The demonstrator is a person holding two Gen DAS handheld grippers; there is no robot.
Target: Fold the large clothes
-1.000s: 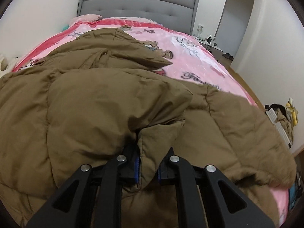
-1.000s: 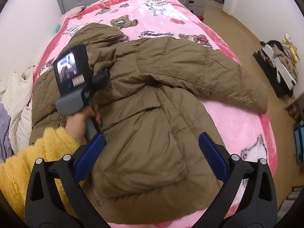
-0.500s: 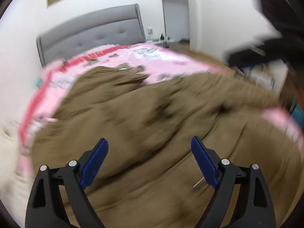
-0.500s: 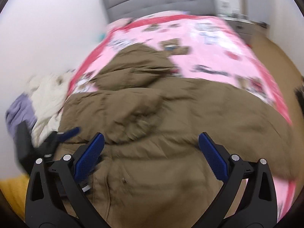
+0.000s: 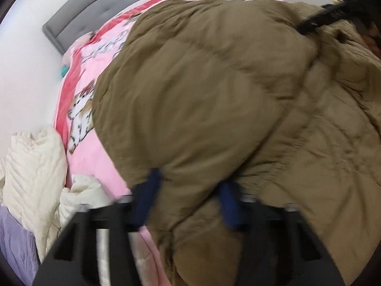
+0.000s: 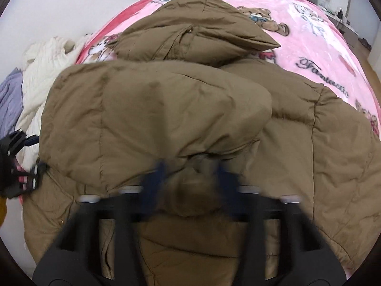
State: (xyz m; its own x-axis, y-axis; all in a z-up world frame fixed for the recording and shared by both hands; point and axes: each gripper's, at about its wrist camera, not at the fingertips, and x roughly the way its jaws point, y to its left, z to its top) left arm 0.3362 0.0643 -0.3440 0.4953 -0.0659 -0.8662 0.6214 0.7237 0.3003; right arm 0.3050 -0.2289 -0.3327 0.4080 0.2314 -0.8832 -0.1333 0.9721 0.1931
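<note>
The jacket [image 6: 181, 119] lies on the blanket [image 6: 321, 43], filling the centre and lower frame of the right wrist view — its hood [image 6: 190, 31] above, a folded panel in front. At left, beside the blanket's edge, a heap of bedding [image 6: 40, 71]; the headboard [image 5: 107, 7] sits upper left in the left wrist view.

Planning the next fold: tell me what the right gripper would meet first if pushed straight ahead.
The right gripper would run straight into the brown puffer coat: a bunched fold of it already sits between the blurred fingers, seemingly touching. The motion blur hides whether they pinch it.
</note>
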